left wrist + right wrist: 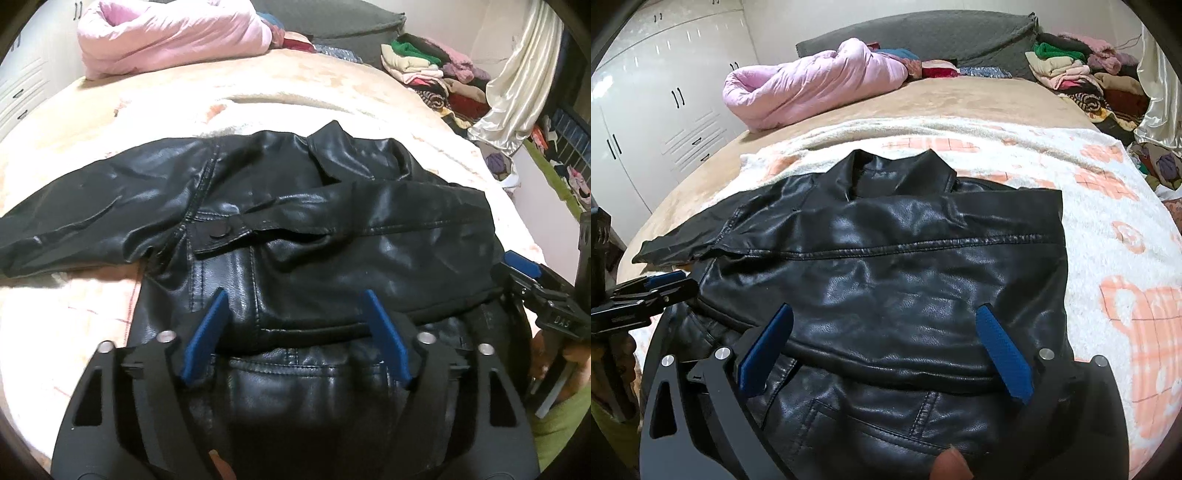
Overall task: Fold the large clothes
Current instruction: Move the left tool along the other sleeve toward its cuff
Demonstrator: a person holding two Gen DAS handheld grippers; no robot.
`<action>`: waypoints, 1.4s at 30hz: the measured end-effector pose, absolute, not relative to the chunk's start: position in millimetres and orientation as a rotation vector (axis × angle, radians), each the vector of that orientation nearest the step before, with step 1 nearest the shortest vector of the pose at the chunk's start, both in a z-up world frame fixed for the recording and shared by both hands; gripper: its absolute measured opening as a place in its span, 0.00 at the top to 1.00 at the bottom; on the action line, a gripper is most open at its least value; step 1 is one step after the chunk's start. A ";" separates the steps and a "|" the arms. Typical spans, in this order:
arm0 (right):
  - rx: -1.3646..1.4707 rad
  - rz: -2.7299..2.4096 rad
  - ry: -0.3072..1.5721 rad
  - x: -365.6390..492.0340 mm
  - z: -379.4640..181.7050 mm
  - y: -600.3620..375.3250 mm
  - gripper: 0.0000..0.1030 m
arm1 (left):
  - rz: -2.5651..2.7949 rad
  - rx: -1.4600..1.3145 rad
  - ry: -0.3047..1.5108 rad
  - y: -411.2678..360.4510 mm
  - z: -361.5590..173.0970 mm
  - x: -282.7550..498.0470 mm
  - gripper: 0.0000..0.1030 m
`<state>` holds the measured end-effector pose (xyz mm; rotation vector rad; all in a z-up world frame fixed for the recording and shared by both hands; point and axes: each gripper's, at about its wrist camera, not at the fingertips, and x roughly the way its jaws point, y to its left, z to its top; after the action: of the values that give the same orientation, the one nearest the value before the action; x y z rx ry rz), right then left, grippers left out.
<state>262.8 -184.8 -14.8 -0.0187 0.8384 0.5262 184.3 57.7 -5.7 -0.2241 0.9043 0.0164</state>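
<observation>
The left gripper (pixel 295 336) has its two blue fingers (pixel 207 332) spread apart with nothing pinched between them; they hang over the near part of the black jacket (pixel 295 236), and only the leather surface shows in the gap. The right gripper (pixel 886 350) is likewise released, its blue fingers (pixel 1004 354) splayed wide over the same garment with no fabric caught. In the left wrist view the right gripper shows at the right edge beside the jacket's side, with a bit of a hand below it; in the right wrist view the left gripper appears at the left edge, just by the jacket's left side.

The jacket lies flat on a white blanket with orange patterns (pixel 1108 258) spread over the bed (pixel 960 99), collar pointing to the far side. Its right sleeve (pixel 406 206) is laid across the chest, so the right side ends in a straight folded edge. The left sleeve (pixel 74 221) is not folded: it stretches out to the left, past the blanket's edge. A thick fold runs across the near part of the body, just under the fingers, though how the hem lies is hard to make out.

By my reading the fold is partly done: one sleeve in, one to go, then the body to be doubled over.

Farther off, a pink quilt (pixel 812 81) sits bundled at the far left of the bed, a pile of clothes (pixel 1071 74) at the far right, and white wardrobes (pixel 665 92) stand to the left.
</observation>
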 end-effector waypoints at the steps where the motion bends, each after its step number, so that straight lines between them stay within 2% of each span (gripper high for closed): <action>1: -0.018 0.528 0.831 261.7 -13.2 -184.8 0.04 | 0.019 -0.225 0.900 58.7 -3.8 182.6 0.27; 5: -0.019 0.539 0.805 257.0 -7.3 -182.4 0.04 | 0.033 -0.226 0.886 61.8 1.3 178.2 0.13; 10: -0.028 0.549 0.775 250.1 -0.6 -173.6 0.04 | 0.049 -0.242 0.862 71.1 6.1 169.6 0.09; 25: -0.090 0.582 0.707 228.0 22.0 -115.6 0.04 | 0.144 -0.226 0.818 112.2 13.5 150.8 0.09; 42: -0.115 0.646 0.734 214.1 23.3 -34.2 0.04 | 0.218 -0.293 0.776 172.2 11.9 135.1 0.09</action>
<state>214.1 -34.2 23.3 -0.1150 0.7344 0.6457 135.1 172.2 11.9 -0.2931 0.7758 0.2183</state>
